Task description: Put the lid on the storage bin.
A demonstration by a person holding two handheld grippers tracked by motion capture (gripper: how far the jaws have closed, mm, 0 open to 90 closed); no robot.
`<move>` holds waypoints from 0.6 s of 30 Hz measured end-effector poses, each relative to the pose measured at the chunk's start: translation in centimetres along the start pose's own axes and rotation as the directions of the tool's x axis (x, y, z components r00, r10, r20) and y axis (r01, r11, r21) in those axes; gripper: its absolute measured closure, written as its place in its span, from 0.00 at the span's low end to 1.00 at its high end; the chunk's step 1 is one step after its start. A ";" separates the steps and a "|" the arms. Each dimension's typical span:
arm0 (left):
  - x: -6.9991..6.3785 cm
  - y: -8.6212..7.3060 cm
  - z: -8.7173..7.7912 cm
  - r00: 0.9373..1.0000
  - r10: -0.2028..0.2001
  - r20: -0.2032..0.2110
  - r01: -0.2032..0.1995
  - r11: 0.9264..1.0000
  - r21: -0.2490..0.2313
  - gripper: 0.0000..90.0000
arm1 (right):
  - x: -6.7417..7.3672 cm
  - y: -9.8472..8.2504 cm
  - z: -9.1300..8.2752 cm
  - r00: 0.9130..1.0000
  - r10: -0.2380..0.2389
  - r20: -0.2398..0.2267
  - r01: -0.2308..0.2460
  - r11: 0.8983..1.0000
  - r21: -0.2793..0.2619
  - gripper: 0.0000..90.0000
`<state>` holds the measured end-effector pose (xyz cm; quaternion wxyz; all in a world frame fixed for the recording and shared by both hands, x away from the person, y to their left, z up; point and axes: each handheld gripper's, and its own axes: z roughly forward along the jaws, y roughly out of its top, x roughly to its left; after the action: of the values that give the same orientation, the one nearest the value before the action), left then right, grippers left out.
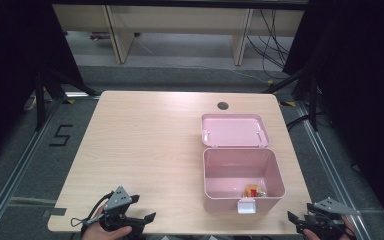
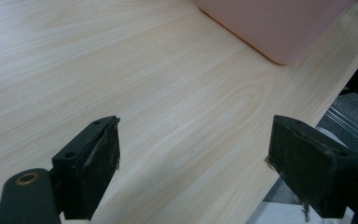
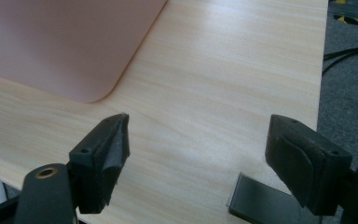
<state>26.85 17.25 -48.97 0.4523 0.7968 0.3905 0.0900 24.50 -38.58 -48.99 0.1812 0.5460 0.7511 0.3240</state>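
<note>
1. Nearest the high camera, your left gripper (image 1: pixel 142 214) sits at the table's (image 1: pixel 145 140) near edge, toward the left corner, with your hand (image 1: pixel 107 231) under it at the bottom of the frame.
2. That gripper points right, along the front edge toward the box (image 1: pixel 242 172); its grey plate faces up and its cable loops off to the left.
3. Its jaws stand wide apart with nothing between them; in the left gripper view only bare wood lies between the two black pads (image 2: pixel 98 168).
4. Your right gripper (image 1: pixel 296 221) sits at the near right corner, just off the table edge, pointing left toward the box.
5. Its jaws are also spread wide and hold nothing; the right gripper view shows plain tabletop between them and a dark tape strip (image 3: pixel 261 203) at the table's edge.
6. The pink box stands on the right half of the table, between your two grippers and farther in, well apart from the left one and nearer the right one.
7. Its lid (image 1: pixel 235 130) is thrown back, lying flat behind the box, and the white latch (image 1: pixel 246 205) hangs at the front wall.
8. Small orange and red pieces (image 1: pixel 254 190) lie in the box's near right corner; what they are is too small to tell.
9. Neither gripper touches the box.
</note>
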 end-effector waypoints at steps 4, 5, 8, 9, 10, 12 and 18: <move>-0.2 1.3 0.5 1.000 0.019 0.006 -0.019 1.000 -0.003 0.18 | -0.3 0.0 -0.1 0.999 -0.041 0.014 0.041 0.999 0.007 0.25; -0.2 1.6 0.6 1.000 0.020 0.013 -0.020 1.000 -0.011 0.18 | -0.4 0.0 -0.1 0.999 -0.042 0.013 0.042 0.999 0.007 0.25; -0.3 2.2 0.8 1.000 0.024 0.015 -0.023 1.000 -0.012 0.18 | -0.3 0.0 0.0 0.999 -0.037 0.009 0.037 0.999 0.005 0.26; -0.3 2.8 1.0 0.999 0.027 0.016 -0.027 0.999 -0.020 0.18 | -0.4 0.0 0.0 0.999 -0.037 0.008 0.037 0.999 0.001 0.27; -0.3 2.8 1.0 0.999 0.027 0.016 -0.027 0.999 -0.020 0.18 | -0.4 0.0 0.0 0.999 -0.037 0.008 0.037 0.999 0.001 0.27; -0.3 3.6 1.3 0.999 0.020 0.032 -0.019 0.999 -0.029 0.18 | -0.3 -0.1 0.2 1.000 -0.027 -0.012 0.027 1.000 0.002 0.27; -0.7 6.0 2.2 0.998 0.030 0.048 -0.028 0.998 -0.051 0.19 | -0.4 -0.1 0.2 0.999 -0.021 -0.031 0.022 1.000 0.011 0.27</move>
<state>30.74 13.59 -45.31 0.4800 0.7928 0.3654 0.0870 24.65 -38.92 -49.23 0.1701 0.5340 0.7613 0.3261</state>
